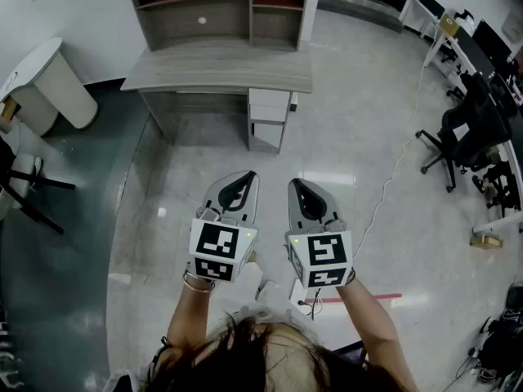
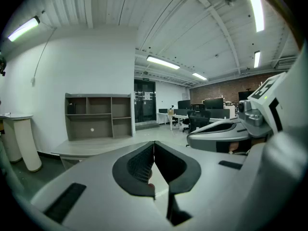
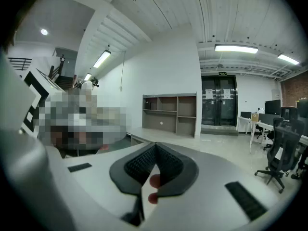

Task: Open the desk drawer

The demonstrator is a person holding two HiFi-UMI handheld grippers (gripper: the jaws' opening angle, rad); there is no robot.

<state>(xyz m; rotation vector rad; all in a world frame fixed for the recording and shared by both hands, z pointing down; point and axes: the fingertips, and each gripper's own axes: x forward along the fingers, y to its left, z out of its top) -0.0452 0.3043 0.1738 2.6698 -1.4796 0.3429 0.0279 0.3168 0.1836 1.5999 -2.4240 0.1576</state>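
Note:
A grey desk (image 1: pixel 221 68) with a shelf unit on top stands against the far wall. Its stack of white drawers (image 1: pixel 269 113) sits under the desk's right end, all fronts flush. My left gripper (image 1: pixel 245 175) and right gripper (image 1: pixel 296 184) are held side by side well short of the desk, both shut with nothing between the jaws. In the left gripper view the desk (image 2: pixel 91 148) lies far ahead beyond the shut left gripper (image 2: pixel 153 144). In the right gripper view the desk (image 3: pixel 159 136) also lies in the distance past the shut right gripper (image 3: pixel 156 148).
A white round table (image 1: pixel 45 80) stands at the far left over dark flooring. Black office chairs (image 1: pixel 470 133) and workstations fill the right side. A white cable (image 1: pixel 392 174) runs across the glossy floor on the right. A red strip (image 1: pixel 384 297) lies near my feet.

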